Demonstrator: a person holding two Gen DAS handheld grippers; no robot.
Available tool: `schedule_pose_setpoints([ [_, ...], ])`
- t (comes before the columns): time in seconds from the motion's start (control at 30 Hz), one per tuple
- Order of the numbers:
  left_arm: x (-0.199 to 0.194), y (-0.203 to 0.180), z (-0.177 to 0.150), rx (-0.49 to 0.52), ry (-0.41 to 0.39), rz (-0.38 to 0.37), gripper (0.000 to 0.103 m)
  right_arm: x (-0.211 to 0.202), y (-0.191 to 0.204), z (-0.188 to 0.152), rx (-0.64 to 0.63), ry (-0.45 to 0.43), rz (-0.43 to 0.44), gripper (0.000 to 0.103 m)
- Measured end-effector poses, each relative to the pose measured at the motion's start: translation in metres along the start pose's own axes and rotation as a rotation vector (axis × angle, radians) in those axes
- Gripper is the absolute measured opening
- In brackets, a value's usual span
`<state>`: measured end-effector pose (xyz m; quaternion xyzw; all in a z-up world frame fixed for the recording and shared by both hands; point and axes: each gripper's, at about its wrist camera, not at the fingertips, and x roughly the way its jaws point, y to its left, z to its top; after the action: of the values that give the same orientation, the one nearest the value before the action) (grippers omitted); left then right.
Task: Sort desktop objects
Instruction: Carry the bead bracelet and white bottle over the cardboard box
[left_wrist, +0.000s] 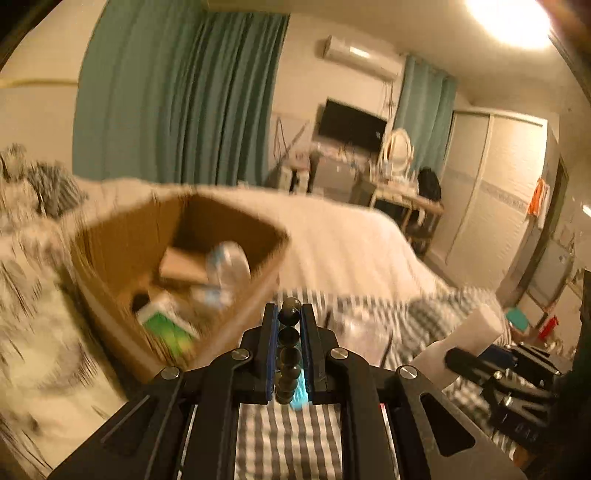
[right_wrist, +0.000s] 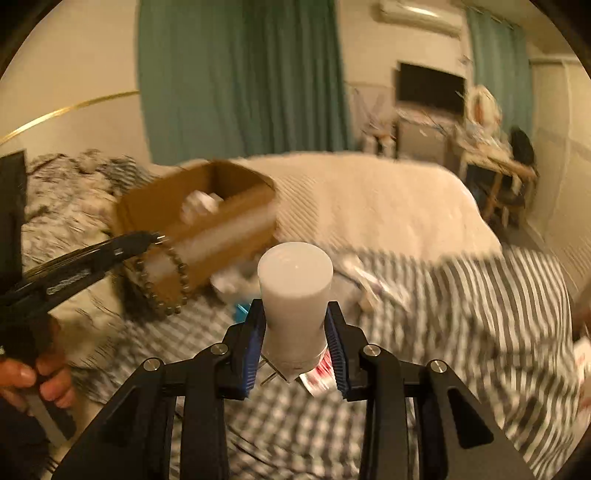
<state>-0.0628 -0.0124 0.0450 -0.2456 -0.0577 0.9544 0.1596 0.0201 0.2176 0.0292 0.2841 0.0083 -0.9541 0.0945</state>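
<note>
Warm, yellowish indoor light throughout, fairly dim overall. Blown-out glare from a ceiling lamp (left_wrist: 511, 20) at the top right of the left wrist view. Strong fisheye bending in both views, with black corners and curved walls near the rims. Heavy motion blur over the cardboard box (left_wrist: 177, 266), the striped bedding (right_wrist: 461, 295) and the patterned quilt (left_wrist: 33, 332). Sharper close in: black tongs (left_wrist: 290, 325) and the string of beads (left_wrist: 289, 350) crisp, likewise the white cylinder (right_wrist: 295, 291). Soft shading under the box, no hard shadows. Far furniture hazy and slightly smeared.
</note>
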Motion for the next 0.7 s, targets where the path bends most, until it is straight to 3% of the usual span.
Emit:
schedule_pose_setpoints([
  [0.2,-0.004,0.029,0.06,0.0,-0.073,0.032,0.012,0.022,0.048,0.069,-0.05,-0.055,0.143,0.032],
  [0.3,0.008,0.054,0.074,-0.03,-0.081,0.069,0.012,0.046,0.069,0.094,-0.057,-0.052,0.186,0.032],
  [0.5,0.058,0.106,0.069,-0.059,0.004,0.156,0.012,0.112,0.105,0.112,-0.09,0.018,0.216,0.032],
  [0.7,0.089,0.137,0.054,-0.104,0.087,0.184,0.012,0.161,0.118,0.11,-0.072,0.06,0.206,0.032],
])
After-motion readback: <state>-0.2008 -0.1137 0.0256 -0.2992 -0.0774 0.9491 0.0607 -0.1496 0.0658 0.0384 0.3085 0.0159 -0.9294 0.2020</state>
